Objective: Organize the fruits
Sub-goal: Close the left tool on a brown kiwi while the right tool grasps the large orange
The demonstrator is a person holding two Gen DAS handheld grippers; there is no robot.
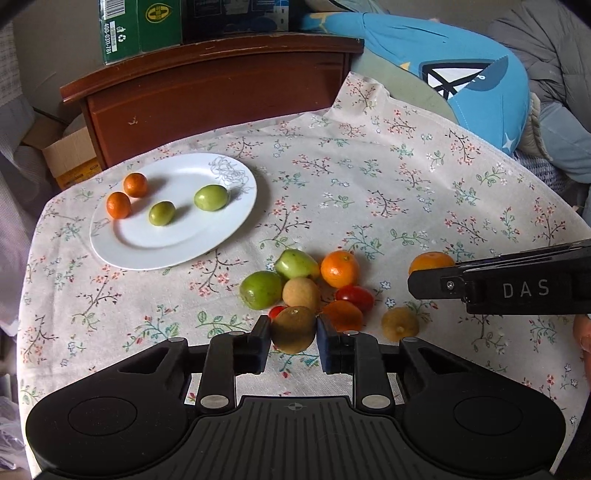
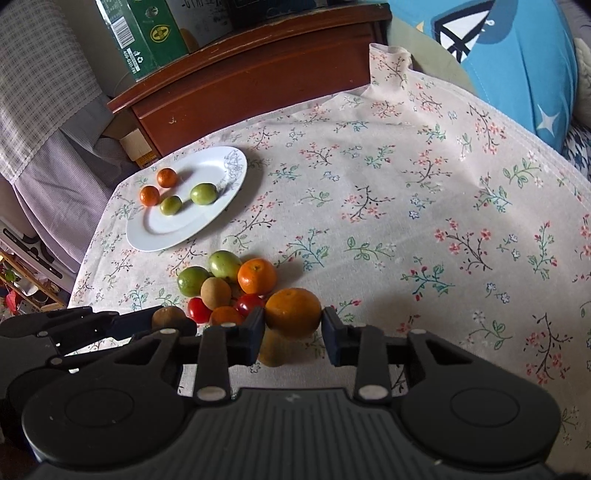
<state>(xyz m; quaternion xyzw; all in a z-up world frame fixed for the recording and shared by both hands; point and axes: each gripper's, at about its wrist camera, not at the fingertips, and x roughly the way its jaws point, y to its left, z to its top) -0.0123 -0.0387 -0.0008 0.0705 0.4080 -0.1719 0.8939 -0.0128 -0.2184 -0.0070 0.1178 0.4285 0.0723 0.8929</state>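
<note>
Flowered cloth point(image 1: 369, 177) is covering the table, and both grippers are working over its near edge. Nearest the left wrist camera, the left gripper point(image 1: 293, 332) is clamping its jaws narrowly on a brown kiwi point(image 1: 293, 328). The right gripper point(image 2: 293, 325) is pinching a large orange point(image 2: 293, 312) between its pads, with a second brown fruit point(image 2: 273, 350) lying on the cloth just beneath it.

Just beyond both sets of jaws, a loose pile of fruit is sitting on the cloth. Two cherry tomatoes point(image 1: 354, 297) are lying near the front of it, one half hidden behind the held kiwi, beside a small orange piece point(image 1: 341, 314). A pale tan fruit point(image 1: 301, 293) is touching a green fruit point(image 1: 260, 290), and behind them a second green fruit point(image 1: 295, 263) is resting against a mandarin point(image 1: 340, 268). These are crowding the space directly ahead of the left jaws.

Farther off to the left, a white oval plate point(image 1: 221, 236) is sitting near the table's far corner, well apart from the pile. Two small oranges point(image 1: 127, 195) and two green fruits point(image 1: 186, 205) are lying on it, with bare cloth between plate and pile.

Behind the table, a dark wooden cabinet point(image 1: 221, 96) is carrying a green carton point(image 1: 140, 26), a cardboard box point(image 1: 66, 155) is standing beside it, and a blue cushion point(image 1: 472, 74) is leaning at the right.
</note>
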